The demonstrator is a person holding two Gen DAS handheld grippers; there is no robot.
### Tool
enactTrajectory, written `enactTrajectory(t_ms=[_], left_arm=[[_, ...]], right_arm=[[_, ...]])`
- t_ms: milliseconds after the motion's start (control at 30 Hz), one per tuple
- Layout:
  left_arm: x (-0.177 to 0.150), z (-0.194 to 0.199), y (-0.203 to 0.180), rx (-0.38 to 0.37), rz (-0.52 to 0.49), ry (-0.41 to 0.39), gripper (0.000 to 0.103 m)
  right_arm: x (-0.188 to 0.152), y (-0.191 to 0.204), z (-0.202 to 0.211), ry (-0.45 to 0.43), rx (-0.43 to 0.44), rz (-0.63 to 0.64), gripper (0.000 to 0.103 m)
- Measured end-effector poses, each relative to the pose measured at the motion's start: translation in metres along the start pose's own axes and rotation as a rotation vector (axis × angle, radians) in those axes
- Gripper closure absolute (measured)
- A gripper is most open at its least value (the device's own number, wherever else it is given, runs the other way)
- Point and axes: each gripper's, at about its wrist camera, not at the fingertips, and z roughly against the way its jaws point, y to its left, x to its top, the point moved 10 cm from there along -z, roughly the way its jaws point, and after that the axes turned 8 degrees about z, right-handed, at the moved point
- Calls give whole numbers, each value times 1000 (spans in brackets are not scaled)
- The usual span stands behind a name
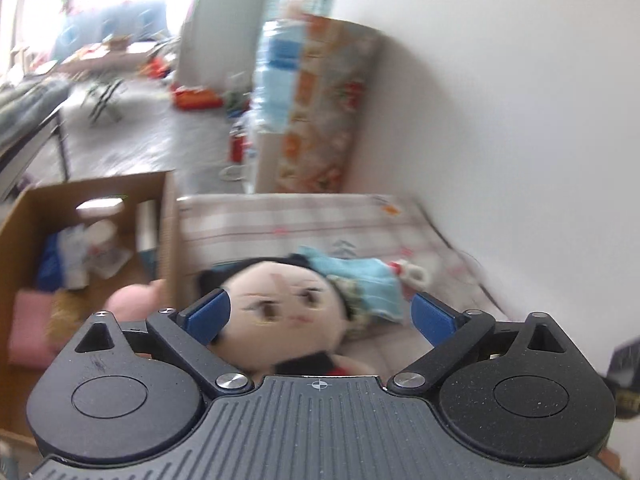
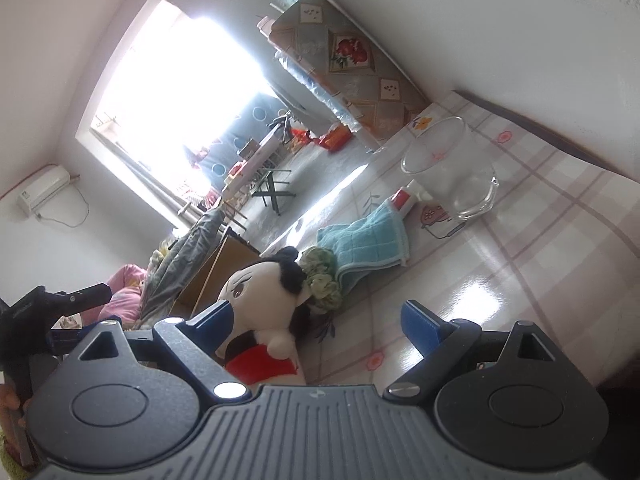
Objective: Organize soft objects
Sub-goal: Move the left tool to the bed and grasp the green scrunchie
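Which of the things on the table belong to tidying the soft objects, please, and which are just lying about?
Belongs to the job:
black-haired plush doll in red
folded light-blue cloth
green scrunchie
brown cardboard box

Just lying about:
clear glass jug
red-and-white tube

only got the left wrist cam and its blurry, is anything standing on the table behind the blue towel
Observer: Yes, a clear glass jar stands upright just past the blue towel. It looks empty.
Operator: is the right claw on the doll yet
Observer: No. The right claw is open. The doll sits by one of its fingers and is not pinched.
Operator: whats the green thing by its head
Observer: A crumpled green cloth piece, lying against the doll's hair and the towel's edge.
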Motion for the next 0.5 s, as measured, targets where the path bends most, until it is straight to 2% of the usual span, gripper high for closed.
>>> enactTrajectory(t_ms=[167, 233, 367, 433, 500], left_arm=[[-11, -41, -42, -43, -75, 38, 11], [-10, -63, -52, -23, -130, 46, 14], [-12, -115, -59, 69, -263, 104, 37], [-15, -140, -55, 109, -313, 150, 44], [-19, -164, -50, 122, -324, 224, 45]], right_arm=[[-1, -10, 1, -18, 3, -7, 23], [-2, -13, -1, -16, 10, -9, 23], [-7, -14, -7, -5, 19, 3, 24], [-9, -15, -10, 0, 29, 1, 24], [-10, -17, -13, 6, 37, -4, 24]])
